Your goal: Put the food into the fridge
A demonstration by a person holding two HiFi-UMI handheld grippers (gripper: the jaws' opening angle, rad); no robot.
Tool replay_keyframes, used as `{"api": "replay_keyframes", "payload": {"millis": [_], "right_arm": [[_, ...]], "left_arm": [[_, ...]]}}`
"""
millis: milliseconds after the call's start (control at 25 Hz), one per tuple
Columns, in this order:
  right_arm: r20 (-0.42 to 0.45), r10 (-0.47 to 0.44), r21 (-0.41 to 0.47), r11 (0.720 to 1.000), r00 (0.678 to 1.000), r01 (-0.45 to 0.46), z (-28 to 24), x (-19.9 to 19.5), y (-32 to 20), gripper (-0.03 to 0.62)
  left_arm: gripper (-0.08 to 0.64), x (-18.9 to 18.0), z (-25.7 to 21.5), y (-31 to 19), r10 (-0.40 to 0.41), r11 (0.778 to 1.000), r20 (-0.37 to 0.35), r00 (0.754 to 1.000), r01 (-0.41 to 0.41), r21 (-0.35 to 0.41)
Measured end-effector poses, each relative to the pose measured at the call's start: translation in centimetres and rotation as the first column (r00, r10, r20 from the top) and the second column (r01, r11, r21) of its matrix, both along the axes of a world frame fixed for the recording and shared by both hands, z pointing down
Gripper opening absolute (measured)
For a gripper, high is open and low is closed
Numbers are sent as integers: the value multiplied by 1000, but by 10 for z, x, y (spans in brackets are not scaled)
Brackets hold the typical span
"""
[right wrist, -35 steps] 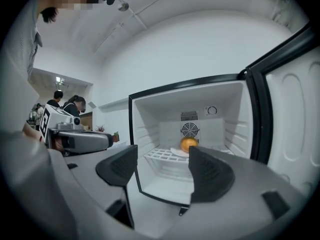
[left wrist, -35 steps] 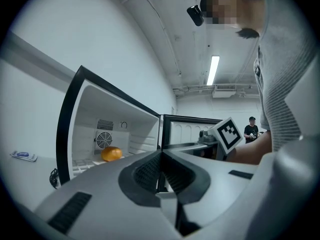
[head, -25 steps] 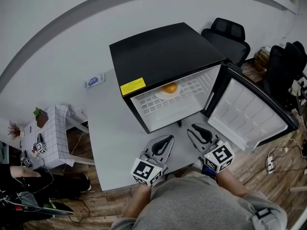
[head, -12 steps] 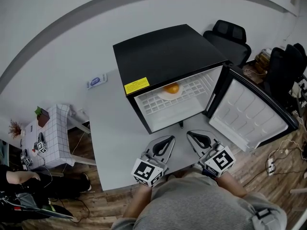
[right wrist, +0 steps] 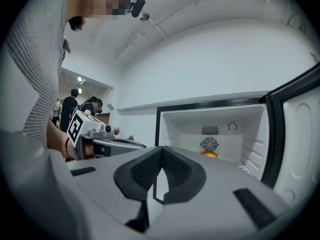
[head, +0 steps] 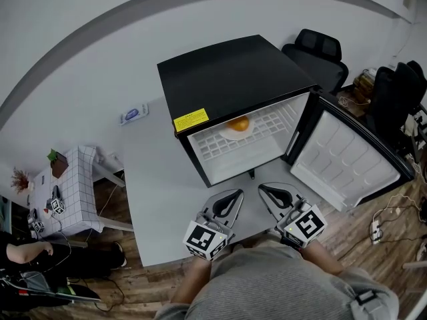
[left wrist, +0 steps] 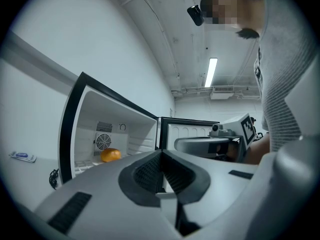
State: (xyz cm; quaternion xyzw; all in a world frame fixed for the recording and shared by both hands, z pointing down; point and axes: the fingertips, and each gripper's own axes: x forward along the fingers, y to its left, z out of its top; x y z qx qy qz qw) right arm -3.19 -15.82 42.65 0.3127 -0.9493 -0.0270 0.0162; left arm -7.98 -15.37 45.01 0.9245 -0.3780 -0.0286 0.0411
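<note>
A person in a grey top (head: 287, 282) stood at a pale grey table (head: 160, 179), holding the left gripper (head: 230, 199) and the right gripper (head: 270, 193) low and side by side, just short of a small black fridge (head: 227, 72). Each gripper's own view showed its jaws pressed together with nothing between them. The fridge door (head: 347, 159) hung wide open to the right. Inside, the food (head: 237, 123), a round orange item that could be a fruit or a bun, sat on what appeared to be a white plate (head: 233, 133) towards the back of the white wire shelf (head: 227, 149), below a small round fan (right wrist: 210, 145) in the rear wall. A blue and white packet (head: 132, 113) lay on the table left of the fridge. A black office chair (head: 317, 45) stood beyond the fridge.
</note>
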Motion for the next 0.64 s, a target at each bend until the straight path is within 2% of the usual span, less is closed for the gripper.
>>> {"api": "replay_keyframes", "payload": {"millis": [640], "right_arm": [[-14,12,6,1000,1000,-12,-2,-1,-4,12]], "left_arm": [[11,-1,0,-2,5,1000,-7,1000,-5,-3]]}}
